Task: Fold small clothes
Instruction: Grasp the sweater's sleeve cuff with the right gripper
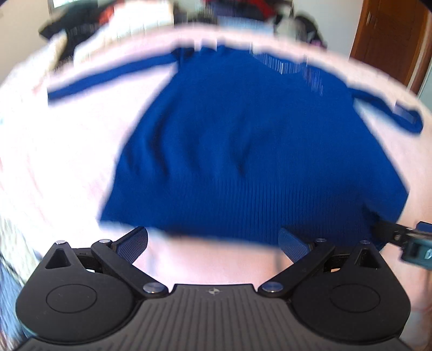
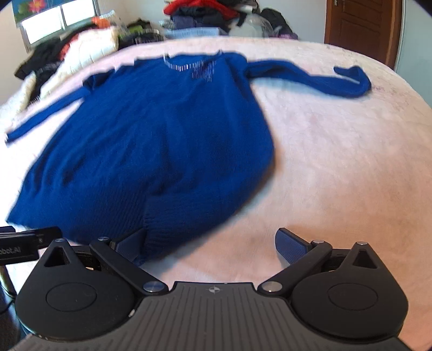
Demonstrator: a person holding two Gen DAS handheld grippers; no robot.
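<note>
Pink bedspread [image 2: 337, 162] under blue sweater [image 2: 151, 140] — collar away, hem toward both spread tongs [image 1: 213, 243] [image 2: 210, 245].

Bright daylight from the window [image 2: 54, 24] at the far left washes the pale bedspread [image 2: 337, 148] almost white, while motion blur smears the blue sweater [image 1: 243, 151] in both views, worst in the left wrist's, and fisheye curvature bows the bed's edges.
</note>
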